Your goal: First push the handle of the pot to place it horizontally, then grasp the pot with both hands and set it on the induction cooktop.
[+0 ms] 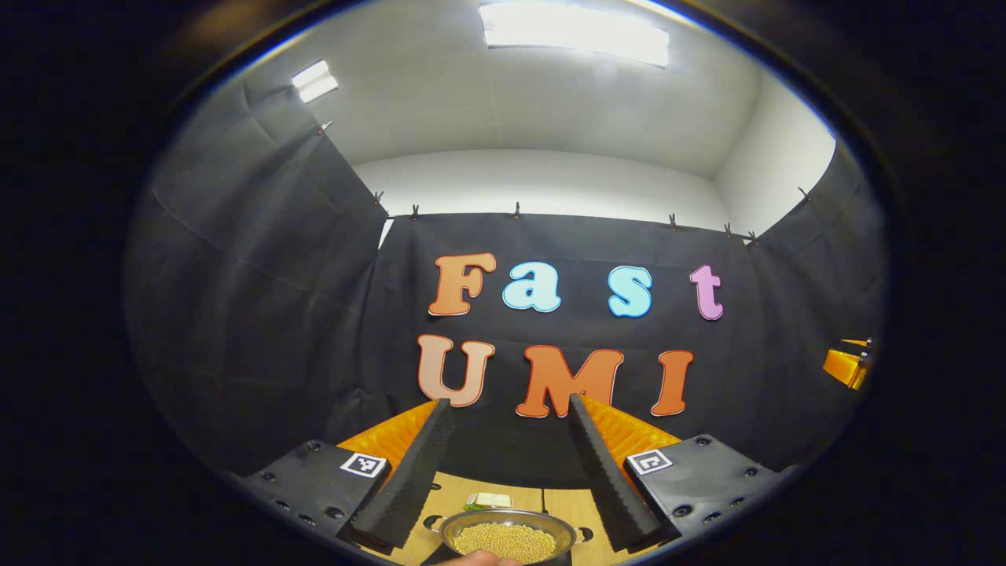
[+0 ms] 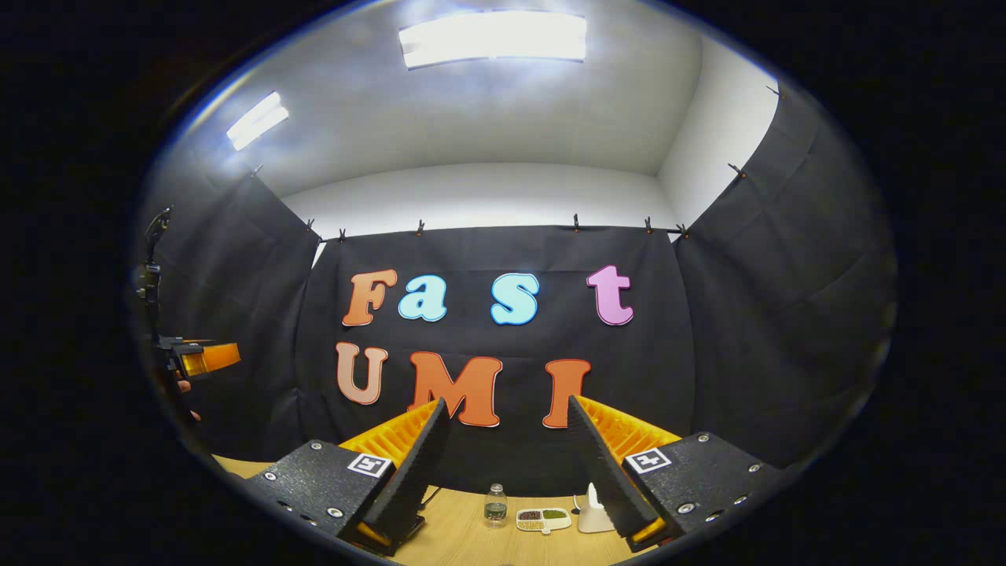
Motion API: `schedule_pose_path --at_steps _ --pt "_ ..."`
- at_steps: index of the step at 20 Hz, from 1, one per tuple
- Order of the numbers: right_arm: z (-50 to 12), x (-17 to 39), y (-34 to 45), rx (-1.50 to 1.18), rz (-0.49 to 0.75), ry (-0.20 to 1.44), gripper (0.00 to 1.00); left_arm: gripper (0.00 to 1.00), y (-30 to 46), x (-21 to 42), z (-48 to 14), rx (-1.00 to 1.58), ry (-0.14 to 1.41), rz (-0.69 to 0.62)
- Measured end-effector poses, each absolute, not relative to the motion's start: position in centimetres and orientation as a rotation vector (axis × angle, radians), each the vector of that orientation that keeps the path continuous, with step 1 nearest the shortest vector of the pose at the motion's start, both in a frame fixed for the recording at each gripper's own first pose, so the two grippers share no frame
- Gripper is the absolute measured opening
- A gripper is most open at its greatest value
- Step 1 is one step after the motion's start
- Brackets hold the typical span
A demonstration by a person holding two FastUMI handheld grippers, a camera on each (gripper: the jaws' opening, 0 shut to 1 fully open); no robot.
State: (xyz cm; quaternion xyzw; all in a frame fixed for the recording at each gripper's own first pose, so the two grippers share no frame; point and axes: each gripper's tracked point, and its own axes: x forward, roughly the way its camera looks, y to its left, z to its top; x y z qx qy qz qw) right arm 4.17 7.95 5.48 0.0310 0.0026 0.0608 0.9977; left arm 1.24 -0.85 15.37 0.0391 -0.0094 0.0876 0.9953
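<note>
While both sets of jaws stand spread wide and hold nothing, no step has been started. Left gripper (image 1: 511, 472): the pot (image 1: 508, 538), filled with pale grains, sits on the wooden table (image 1: 566, 503) low between the fingers, nearer than their tips; a small pale block (image 1: 489, 500) lies just beyond it. Right gripper (image 2: 511, 472): a bottle (image 2: 495, 505), a divided dish (image 2: 543, 519) and a white object (image 2: 593, 515) lie ahead between the fingers. Handle position cannot be judged. Judgement: the next move requires lowering a gripper to the pot's handle for the push.
</note>
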Motion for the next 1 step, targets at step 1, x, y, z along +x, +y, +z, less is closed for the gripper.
schedule_pose_path --at_steps 1 --pt "5.22 4.31 8.09 0.066 0.125 0.011 0.93 0.99 -1.02 1.36 15.06 0.083 -0.014 0.171"
